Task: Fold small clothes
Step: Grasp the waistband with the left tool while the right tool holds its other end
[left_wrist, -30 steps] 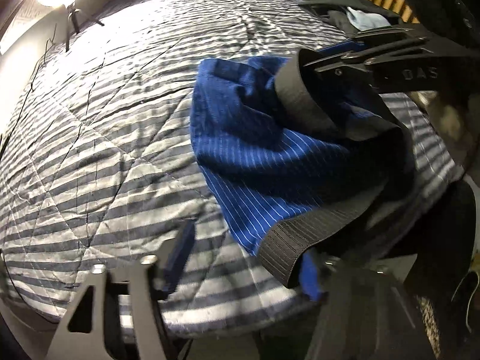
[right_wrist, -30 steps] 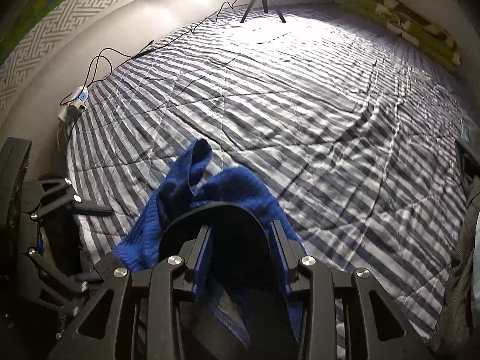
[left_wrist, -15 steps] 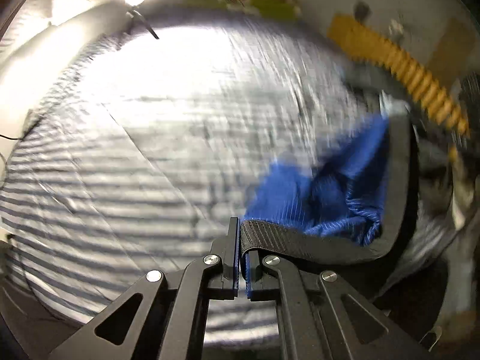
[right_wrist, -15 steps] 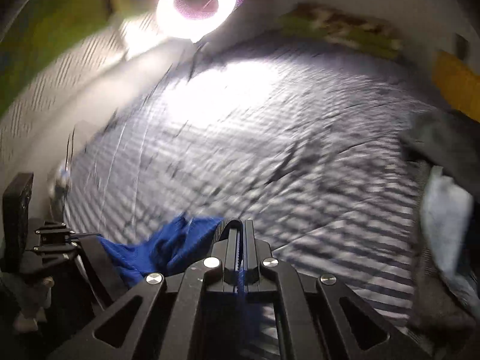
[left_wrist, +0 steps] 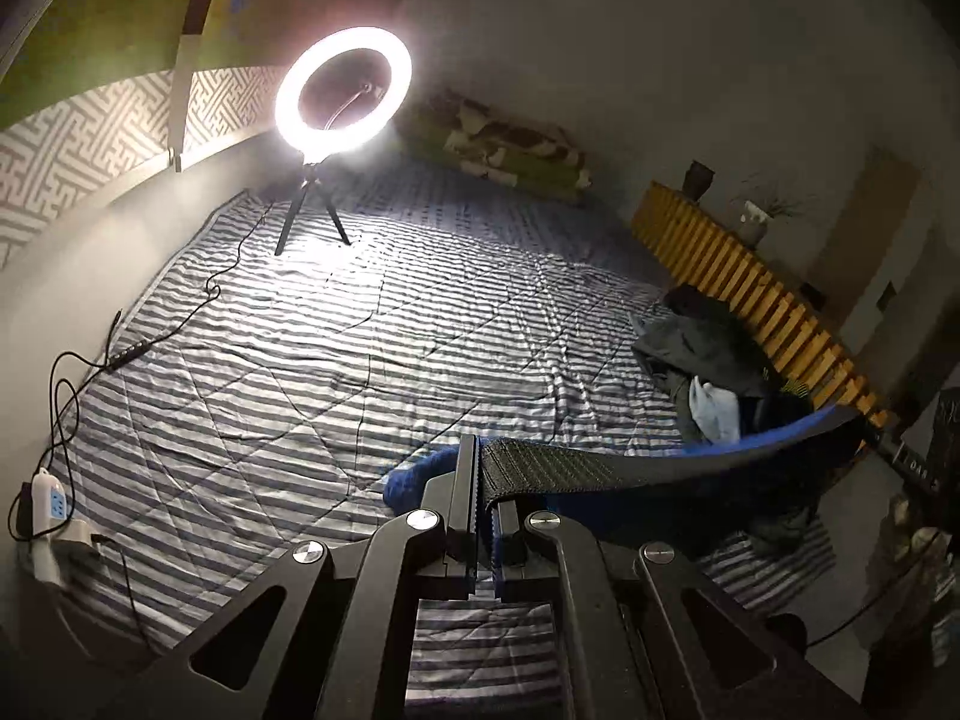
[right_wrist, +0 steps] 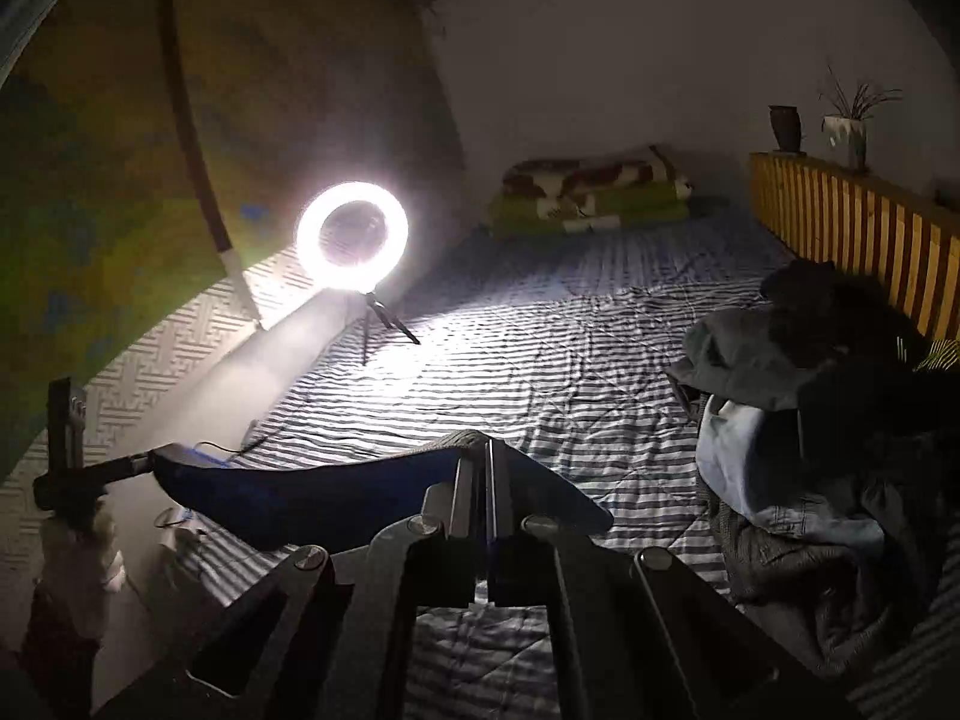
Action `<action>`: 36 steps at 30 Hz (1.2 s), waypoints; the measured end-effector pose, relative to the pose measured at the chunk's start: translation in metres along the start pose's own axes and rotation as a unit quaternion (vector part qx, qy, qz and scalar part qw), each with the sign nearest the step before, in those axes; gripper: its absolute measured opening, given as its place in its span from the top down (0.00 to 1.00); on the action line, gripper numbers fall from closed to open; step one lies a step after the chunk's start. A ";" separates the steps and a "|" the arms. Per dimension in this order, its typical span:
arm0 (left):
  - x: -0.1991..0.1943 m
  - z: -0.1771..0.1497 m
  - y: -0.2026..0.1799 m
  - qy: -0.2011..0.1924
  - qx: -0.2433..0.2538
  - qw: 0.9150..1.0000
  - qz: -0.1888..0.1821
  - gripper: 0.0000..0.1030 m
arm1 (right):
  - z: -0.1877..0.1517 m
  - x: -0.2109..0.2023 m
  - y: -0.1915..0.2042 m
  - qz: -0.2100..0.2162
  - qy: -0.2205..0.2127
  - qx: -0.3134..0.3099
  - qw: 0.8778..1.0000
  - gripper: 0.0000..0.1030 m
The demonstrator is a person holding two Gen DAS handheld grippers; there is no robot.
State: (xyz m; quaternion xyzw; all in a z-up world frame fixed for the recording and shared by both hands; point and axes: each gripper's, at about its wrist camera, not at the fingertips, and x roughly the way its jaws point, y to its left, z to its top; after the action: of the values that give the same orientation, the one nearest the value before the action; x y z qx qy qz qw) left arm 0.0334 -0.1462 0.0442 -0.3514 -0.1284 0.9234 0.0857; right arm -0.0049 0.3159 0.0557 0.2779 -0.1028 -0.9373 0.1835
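Blue pinstriped shorts point(left_wrist: 414, 477) with a grey ribbed waistband point(left_wrist: 570, 468) hang stretched between my two grippers above the striped quilt point(left_wrist: 360, 360). My left gripper point(left_wrist: 483, 480) is shut on one end of the waistband. From there the band runs right to the other gripper point(left_wrist: 864, 420) at the frame's edge. In the right wrist view my right gripper point(right_wrist: 489, 480) is shut on the waistband's other end. The shorts point(right_wrist: 300, 498) sag leftward toward the left gripper point(right_wrist: 144, 462). The lower part of the shorts is hidden behind the jaws.
A lit ring light point(left_wrist: 343, 90) on a small tripod stands at the quilt's far side, its cable running to a power strip point(left_wrist: 51, 498). A pile of dark and pale clothes point(right_wrist: 810, 420) lies right, beside a slatted wooden rail point(left_wrist: 750, 300). A folded blanket point(right_wrist: 594, 186) lies far back.
The left gripper went from open to shut on the waistband. Both grippers then rose and tilted up, lifting the shorts off the quilt and pulling the waistband taut between them.
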 end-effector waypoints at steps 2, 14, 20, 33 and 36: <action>0.008 0.007 0.006 0.019 -0.001 1.000 -0.007 0.98 | -0.001 0.000 -0.001 0.009 0.004 0.006 1.000 0.99; 0.287 0.038 0.068 0.215 -0.045 0.974 0.048 0.98 | 0.001 0.212 -0.088 -0.058 0.163 0.058 0.983 0.99; 0.359 0.060 0.077 0.240 -0.047 0.968 0.059 0.98 | -0.004 0.296 -0.124 -0.092 0.216 0.075 0.969 0.99; 0.225 0.123 -0.005 0.116 0.079 0.989 0.043 0.97 | 0.095 0.168 -0.077 -0.073 0.033 0.012 0.997 0.99; 0.241 0.072 -0.003 0.169 0.096 0.980 0.051 0.96 | 0.043 0.165 -0.090 -0.084 0.076 0.026 0.993 0.99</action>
State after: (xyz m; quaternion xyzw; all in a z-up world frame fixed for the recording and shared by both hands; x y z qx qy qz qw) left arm -0.1930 -0.0962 -0.0543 -0.4987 -0.0048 0.8618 0.0922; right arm -0.1836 0.3358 -0.0149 0.3606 -0.0888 -0.9227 0.1041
